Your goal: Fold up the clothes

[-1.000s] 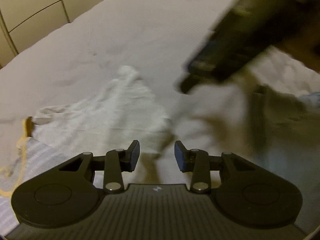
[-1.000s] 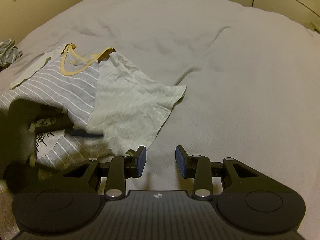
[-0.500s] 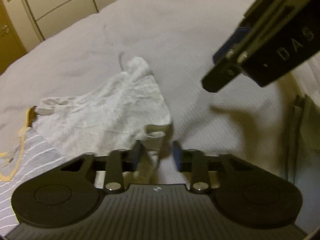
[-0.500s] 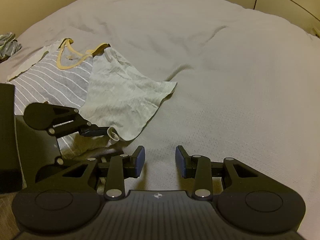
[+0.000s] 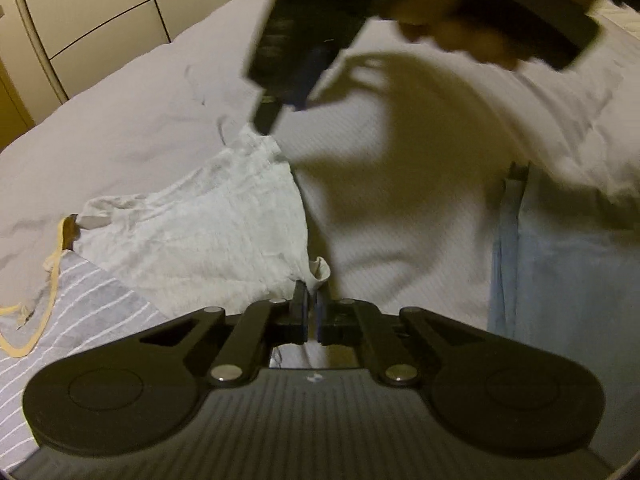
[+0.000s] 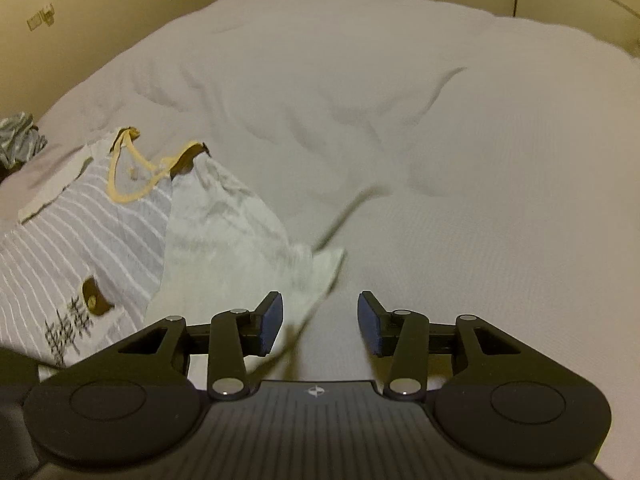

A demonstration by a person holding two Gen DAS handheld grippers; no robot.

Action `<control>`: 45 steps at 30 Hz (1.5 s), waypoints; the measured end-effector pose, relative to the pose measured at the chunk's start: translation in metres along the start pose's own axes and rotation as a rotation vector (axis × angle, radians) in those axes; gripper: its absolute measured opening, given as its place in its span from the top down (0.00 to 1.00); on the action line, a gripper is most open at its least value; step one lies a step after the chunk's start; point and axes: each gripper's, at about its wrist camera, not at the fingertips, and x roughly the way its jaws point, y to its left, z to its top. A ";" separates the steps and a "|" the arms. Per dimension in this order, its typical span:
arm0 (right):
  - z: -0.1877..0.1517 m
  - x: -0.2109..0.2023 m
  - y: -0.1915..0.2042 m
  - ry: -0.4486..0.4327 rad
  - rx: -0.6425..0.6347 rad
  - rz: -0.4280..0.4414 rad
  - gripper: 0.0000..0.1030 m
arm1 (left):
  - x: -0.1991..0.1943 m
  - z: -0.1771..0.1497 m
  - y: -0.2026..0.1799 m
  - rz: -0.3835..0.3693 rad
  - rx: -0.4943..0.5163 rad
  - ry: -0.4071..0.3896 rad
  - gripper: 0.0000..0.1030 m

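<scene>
A grey white-striped T-shirt (image 6: 80, 232) with a yellow neckline (image 6: 132, 172) lies flat on the bed. A pale crumpled part of it (image 5: 208, 232) is spread out to one side. My left gripper (image 5: 311, 300) is shut on the near corner of that pale cloth (image 5: 319, 274). In the right wrist view my right gripper (image 6: 320, 320) is open, low over the bed, with the pale cloth's pointed corner (image 6: 320, 264) just ahead of its left finger. In the left wrist view the right gripper (image 5: 280, 80) is blurred, held by a hand above the cloth's far tip.
The pale grey bedspread (image 6: 400, 120) is wrinkled in shallow ridges. A crumpled grey garment (image 6: 18, 140) sits at the bed's far left edge. Pale blue fabric (image 5: 560, 280) lies to the right of my left gripper. Cupboard doors (image 5: 80, 8) stand beyond the bed.
My left gripper has shut on the pale cloth's near corner. The right gripper has swung across to the cloth's far tip and stays open.
</scene>
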 end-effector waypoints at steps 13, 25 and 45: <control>0.026 0.041 -0.030 0.073 0.156 0.065 0.97 | 0.007 -0.007 0.019 -0.075 -0.140 -0.037 0.99; 0.064 0.023 0.050 0.048 -0.125 -0.103 0.96 | 0.000 -0.014 0.053 -0.161 -0.492 -0.064 0.99; 0.045 0.056 0.065 0.053 -0.207 0.051 0.71 | -0.005 -0.095 0.116 -0.145 -1.017 0.004 0.98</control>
